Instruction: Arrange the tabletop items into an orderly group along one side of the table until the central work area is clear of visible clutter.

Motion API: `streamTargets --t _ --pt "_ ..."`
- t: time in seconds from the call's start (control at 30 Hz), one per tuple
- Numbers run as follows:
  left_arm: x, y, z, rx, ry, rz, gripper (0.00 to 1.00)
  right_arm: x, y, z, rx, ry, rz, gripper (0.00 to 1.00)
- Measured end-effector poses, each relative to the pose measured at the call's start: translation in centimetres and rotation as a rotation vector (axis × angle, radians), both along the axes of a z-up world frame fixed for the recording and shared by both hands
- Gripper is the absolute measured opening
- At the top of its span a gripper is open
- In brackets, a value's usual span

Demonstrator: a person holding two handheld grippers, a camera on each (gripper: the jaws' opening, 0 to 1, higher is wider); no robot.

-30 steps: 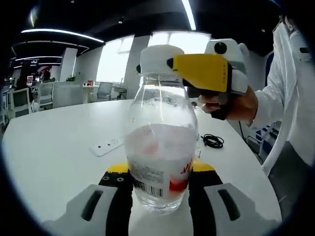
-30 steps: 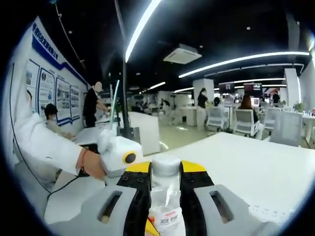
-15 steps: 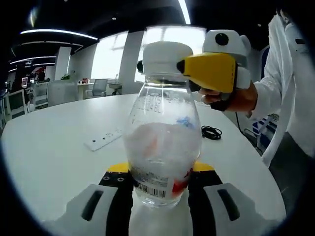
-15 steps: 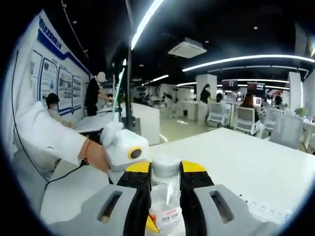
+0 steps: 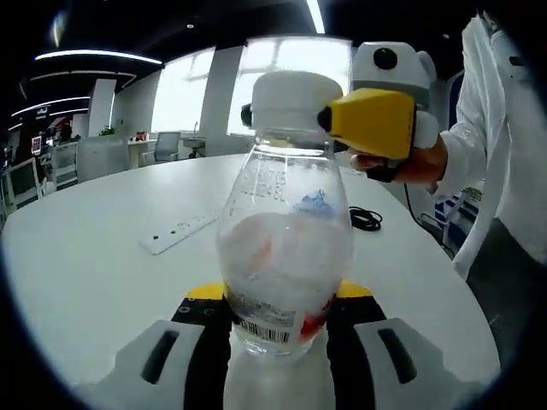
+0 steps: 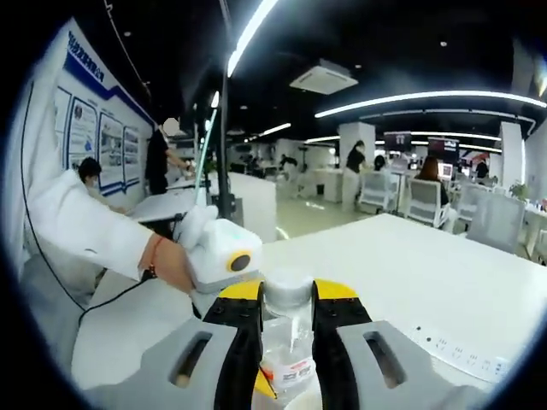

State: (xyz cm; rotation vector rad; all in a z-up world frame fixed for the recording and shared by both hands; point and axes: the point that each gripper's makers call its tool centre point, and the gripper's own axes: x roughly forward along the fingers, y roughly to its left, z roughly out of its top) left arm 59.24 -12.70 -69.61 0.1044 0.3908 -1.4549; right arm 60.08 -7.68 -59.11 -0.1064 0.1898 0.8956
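With the left gripper (image 5: 278,329) clamped on the clear plastic bottle's (image 5: 285,256) lower body and the right gripper (image 6: 286,312) shut on its white cap (image 5: 291,101), the bottle had lifted slightly off the white table (image 5: 94,265), the power strip (image 5: 179,232) behind-left, suggesting relocation was underway.

A clear bottle (image 5: 285,256) is topped by a white cap (image 5: 293,98), and its label, printed with red marks and a black barcode, is seen low on its body. Yellow tips over black and grey are shown on the right gripper (image 6: 286,295). The table (image 5: 102,256) is white, crossed by a white power strip (image 5: 177,233) and a black cable (image 5: 365,219). A white sleeve (image 6: 73,226) is worn.
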Motion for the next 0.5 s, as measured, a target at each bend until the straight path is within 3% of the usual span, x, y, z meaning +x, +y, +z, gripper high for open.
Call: streamTargets --t 0.5 --pt "-0.69 -0.21 -0.99 0.044 -0.015 -0.035 0.43 -0.80 -0.69 -0.89 -0.019 0.018 -0.015 0.18"
